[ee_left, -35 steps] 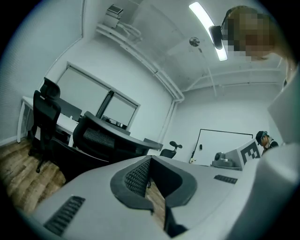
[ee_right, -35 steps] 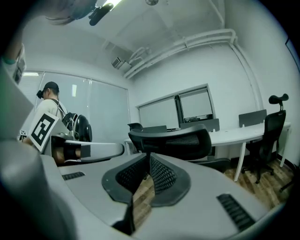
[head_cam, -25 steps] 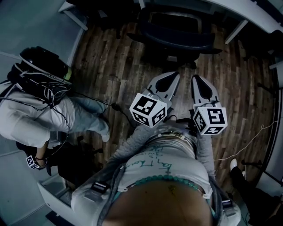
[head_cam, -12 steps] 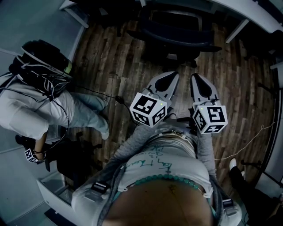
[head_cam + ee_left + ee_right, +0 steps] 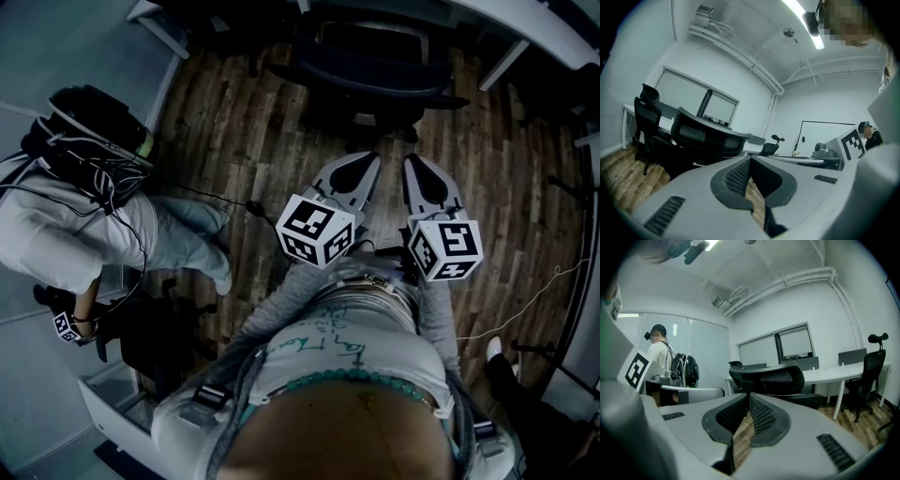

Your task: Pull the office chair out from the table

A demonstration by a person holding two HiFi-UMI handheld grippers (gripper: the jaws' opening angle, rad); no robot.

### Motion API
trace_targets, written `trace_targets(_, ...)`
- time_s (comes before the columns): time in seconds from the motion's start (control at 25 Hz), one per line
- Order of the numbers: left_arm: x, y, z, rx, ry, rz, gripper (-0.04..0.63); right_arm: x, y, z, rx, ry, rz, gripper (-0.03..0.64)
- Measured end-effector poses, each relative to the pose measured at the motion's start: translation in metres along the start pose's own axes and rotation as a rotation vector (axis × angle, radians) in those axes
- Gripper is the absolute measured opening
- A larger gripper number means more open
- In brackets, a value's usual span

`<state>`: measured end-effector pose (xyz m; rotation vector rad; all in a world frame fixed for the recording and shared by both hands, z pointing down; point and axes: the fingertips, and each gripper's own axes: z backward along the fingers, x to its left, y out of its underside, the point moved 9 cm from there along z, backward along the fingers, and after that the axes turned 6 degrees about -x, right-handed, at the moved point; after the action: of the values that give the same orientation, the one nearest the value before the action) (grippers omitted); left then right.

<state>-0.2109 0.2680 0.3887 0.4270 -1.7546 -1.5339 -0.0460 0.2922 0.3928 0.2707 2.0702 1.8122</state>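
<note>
The office chair (image 5: 375, 80) stands at the far side of the wooden floor (image 5: 234, 131), its mesh back turned toward the person and its seat close up against the white table (image 5: 553, 33); from the right gripper view the tabletop runs just behind the backrest, so by my reading the chair sits near the table edge and not far out into the room. Both tools are held side by side in front of the person's body, pointing roughly level at the chair and well apart from it, with bare floor between. The left gripper (image 5: 364, 161) has its jaws pressed together with nothing between the pads, and the right gripper (image 5: 418, 163) is likewise closed and empty, only a sliver of floor showing behind its tips. Neither touches the backrest or an armrest. This layout fits two stages: the chair tucked in and waiting to be drawn back, or a short pull already made and the tools brought back to the body. The pictures do not settle which, though the small gap between seat and table suggests that most of the travel away from the table is left to do. A second person (image 5: 84, 225) with a backpack stands off to the left, clear of the chair's path
</note>
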Motion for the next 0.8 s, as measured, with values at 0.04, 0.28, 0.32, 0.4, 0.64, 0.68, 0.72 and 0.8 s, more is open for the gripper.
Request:
trace_targets(0.04, 0.0008, 0.0000, -0.0008, 0.003, -0.002, 0.000, 0.011, -0.0004, 0.0001, -0.0014, 0.004, -0.003, 0.000, 0.034)
trace_targets(0.28, 0.0029, 0.0030, -0.0010, 0.017, -0.011, -0.002, 0.011, -0.0012, 0.0034, -0.0051, 0.022, -0.022, -0.010, 0.034)
trace_targets(0.32, 0.0031, 0.0040, -0.0003, 0.020, -0.012, -0.002, 0.011, -0.0009, 0.0040, -0.0052, 0.024, -0.025, -0.010, 0.034)
trace_targets(0.4, 0.0045, 0.0049, 0.0005, 0.026, -0.013, 0.001, 0.011, -0.0004, 0.0043, -0.0065, 0.025, -0.030, -0.016, 0.034)
trace_targets(0.64, 0.0080, 0.0067, 0.0021, 0.026, -0.026, 0.009, 0.011, 0.0015, 0.0058, -0.0098, 0.027, -0.044, 0.000, 0.034)
trace_targets(0.68, 0.0082, 0.0070, 0.0030, 0.027, -0.025, 0.007, 0.011, 0.0028, 0.0061, -0.0101, 0.026, -0.047, 0.001, 0.034)
trace_targets(0.72, 0.0079, 0.0072, 0.0036, 0.028, -0.025, 0.003, 0.011, 0.0037, 0.0062, -0.0102, 0.027, -0.049, 0.000, 0.034)
trace_targets(0.8, 0.0075, 0.0072, 0.0039, 0.031, -0.027, -0.004, 0.011, 0.0044, 0.0061, -0.0110, 0.029, -0.054, -0.001, 0.034)
